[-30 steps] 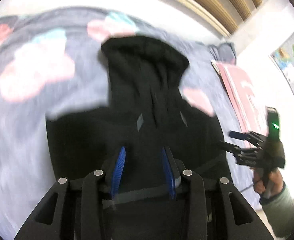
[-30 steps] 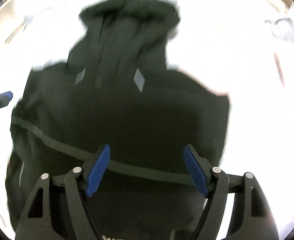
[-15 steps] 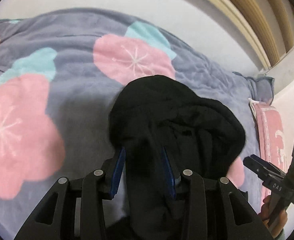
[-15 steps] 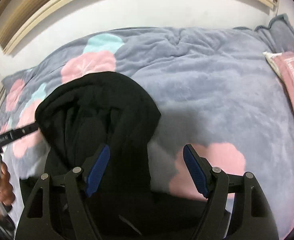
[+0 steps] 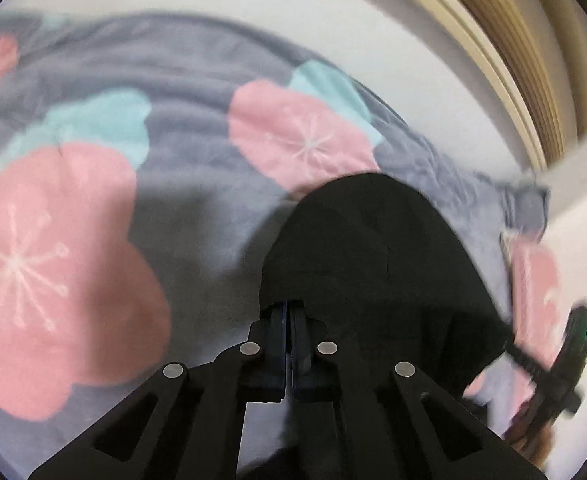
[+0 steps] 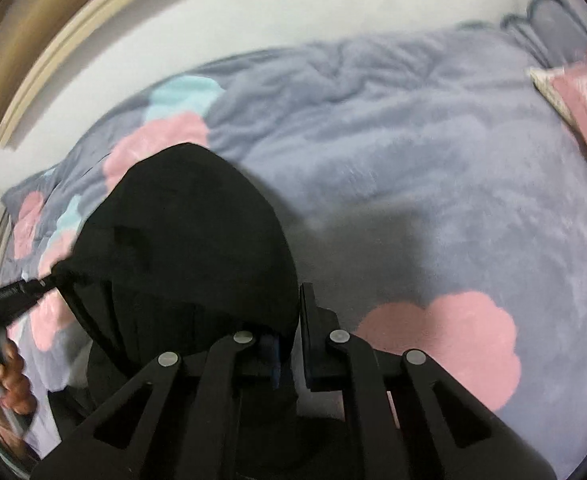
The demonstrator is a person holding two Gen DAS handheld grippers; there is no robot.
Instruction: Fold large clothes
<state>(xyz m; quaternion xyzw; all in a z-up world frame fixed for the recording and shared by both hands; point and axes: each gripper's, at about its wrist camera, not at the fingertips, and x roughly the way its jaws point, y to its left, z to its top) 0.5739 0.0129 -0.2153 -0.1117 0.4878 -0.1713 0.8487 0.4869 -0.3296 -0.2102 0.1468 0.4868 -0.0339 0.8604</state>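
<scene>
A black hoodie [image 5: 373, 260] lies on the bed, its hood [image 6: 181, 240] pointing away from me. My left gripper [image 5: 289, 308] sits at the hood's left edge, its jaws closing, pressed together on the fabric there. In the right wrist view that left gripper [image 6: 47, 280] pulls the hood's corner into a point. My right gripper [image 6: 293, 320] is at the hood's right edge, jaws closing, with black fabric pinched between its blue pads. The left wrist view shows the right gripper [image 5: 511, 350] gripping that same edge. The hoodie's body lies mostly hidden beneath both grippers.
A grey blanket [image 5: 193, 208] with pink and teal flowers covers the bed [image 6: 433, 160]. A pink pillow [image 6: 585, 104] lies at the right end. A white wall [image 5: 333, 20] and wooden slats [image 5: 513, 40] rise behind the bed. A hand [image 6: 5, 380] holds the left gripper.
Both grippers travelled from over the hoodie's body up to its hood. Their jaws, open half a second ago, have shut on the hood's left and right edges.
</scene>
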